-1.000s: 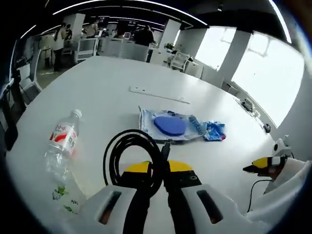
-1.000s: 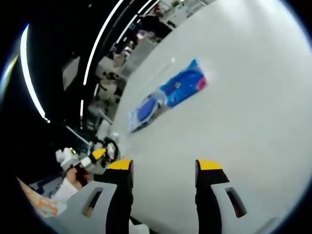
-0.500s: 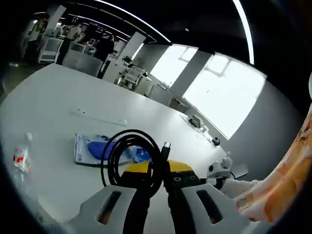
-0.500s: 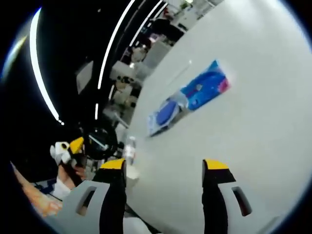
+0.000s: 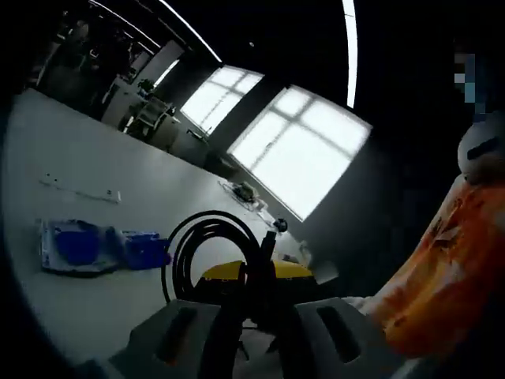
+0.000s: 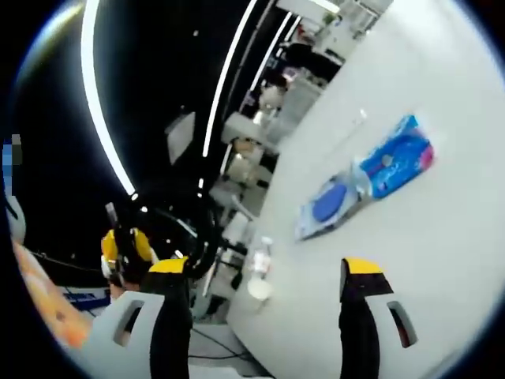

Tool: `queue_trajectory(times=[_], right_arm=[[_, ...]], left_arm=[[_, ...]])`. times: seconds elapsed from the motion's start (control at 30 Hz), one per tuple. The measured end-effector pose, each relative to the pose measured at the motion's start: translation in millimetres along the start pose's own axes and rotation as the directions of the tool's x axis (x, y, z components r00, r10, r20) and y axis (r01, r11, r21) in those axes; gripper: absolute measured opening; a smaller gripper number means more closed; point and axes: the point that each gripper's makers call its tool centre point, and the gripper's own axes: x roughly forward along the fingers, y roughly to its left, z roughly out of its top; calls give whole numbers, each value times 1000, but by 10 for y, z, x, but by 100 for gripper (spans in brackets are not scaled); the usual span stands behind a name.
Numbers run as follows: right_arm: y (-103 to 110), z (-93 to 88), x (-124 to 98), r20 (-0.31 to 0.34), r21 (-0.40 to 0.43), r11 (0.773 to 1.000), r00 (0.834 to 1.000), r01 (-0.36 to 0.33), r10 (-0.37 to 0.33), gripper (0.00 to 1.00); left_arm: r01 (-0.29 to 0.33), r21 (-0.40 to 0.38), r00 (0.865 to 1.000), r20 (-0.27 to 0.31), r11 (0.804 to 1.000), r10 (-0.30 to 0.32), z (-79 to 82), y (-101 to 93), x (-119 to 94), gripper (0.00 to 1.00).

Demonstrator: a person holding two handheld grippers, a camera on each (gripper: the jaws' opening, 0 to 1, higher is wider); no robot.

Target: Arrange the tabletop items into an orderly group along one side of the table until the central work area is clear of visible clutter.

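Cable (image 5: pixel 207 251): a black coil, pinched between the left tongs (image 5: pixel 251 286), whose yellow-tipped jaws are pressed together on it. The loop stands up at 11 o'clock from the tips, and a plug end pokes up at 12. In the right gripper view the same coil (image 6: pixel 177 229) and the left tongs (image 6: pixel 126 251) come in at 9 o'clock, off the edge of the worktop (image 6: pixel 442 237).

The blue packet (image 5: pixel 95 246) lies flat on the white worktop (image 5: pixel 95 308), at 9 o'clock in the left gripper view. In the right gripper view the packet (image 6: pixel 367 175) lies at 1 o'clock, well apart from the tongs. A white strip (image 5: pixel 79 189) lies beyond the packet, apart from it.

The right tongs (image 6: pixel 267 272) are spread wide with nothing between the jaws. A clear bottle (image 6: pixel 260 259) lies near the worktop's edge between those jaws, with a pale round thing (image 6: pixel 257 289), perhaps a cup, just beside it; the view is too small to be sure.

An orange sleeve (image 5: pixel 442 268) shows at 3 o'clock in the left gripper view.
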Motion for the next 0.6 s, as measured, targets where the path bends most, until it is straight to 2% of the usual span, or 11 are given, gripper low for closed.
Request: queue_trajectory(times=[0.17, 0.4, 0.47, 0.5, 0.53, 0.6], right_arm=[[196, 43, 81, -2, -12, 996, 996, -85, 85, 75], [340, 81, 116, 14, 29, 984, 984, -176, 175, 63], [400, 67, 103, 3, 49, 976, 978, -210, 210, 51], [462, 61, 87, -1, 64, 967, 969, -246, 247, 43], [488, 66, 77, 1, 62, 963, 965, -262, 262, 32], [557, 96, 44, 22, 76, 950, 953, -302, 301, 15]], left_arm=[[92, -103, 995, 54, 990, -87, 24, -133, 65, 9], [143, -137, 988, 70, 980, -135, 15, -213, 64, 9], [140, -138, 989, 59, 980, -133, 0, -205, 54, 9], [128, -134, 991, 53, 983, -122, -11, -166, 43, 9], [118, -137, 992, 54, 984, -112, -13, -136, 36, 9], [102, -152, 994, 65, 983, -93, -3, -74, 16, 9]])
